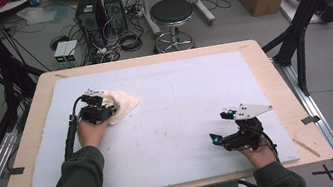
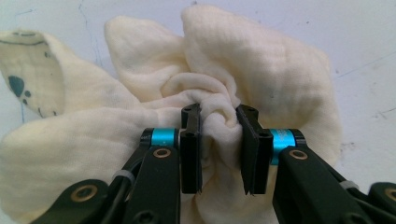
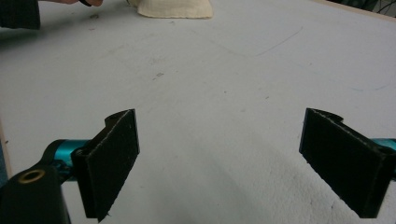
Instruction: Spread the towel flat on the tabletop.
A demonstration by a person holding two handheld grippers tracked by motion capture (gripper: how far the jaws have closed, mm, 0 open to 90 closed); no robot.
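- The left gripper [image 1: 105, 103] is sitting over the left part of the white mat [image 1: 181, 101], its jaws pinching a bunched fold of the cream cloth [image 1: 123, 105].
- In the left gripper view, the left gripper [image 2: 218, 149] is squeezing a gathered ridge of the cloth [image 2: 261, 70] between its two black pads, and the fabric is puffing out above and on both sides of the pads.
- At the far left of that view, a turned-over corner of the cloth is showing a printed side with dark teal spots.
- The cloth is lying crumpled on the mat, toward its left and back part, well inside the mat's edges, with its loose end spreading rightward from the jaws.
- The right gripper [image 1: 224, 126] is hovering near the front right part of the mat, well apart from the cloth, with its jaws spread wide and nothing between them.
- In the right gripper view, the right gripper [image 3: 233, 163] is looking across bare mat, and the cloth [image 3: 173, 8] is sitting far off at the top edge.
- Between the two grippers, a broad stretch of open mat is lying free, marked by faint scuffs and pen lines.
- The wooden table [image 1: 271, 66] is showing as a border around the mat on every side, and a thin wooden stick [image 1: 306, 147] is lying on it just beyond the mat's front right corner.
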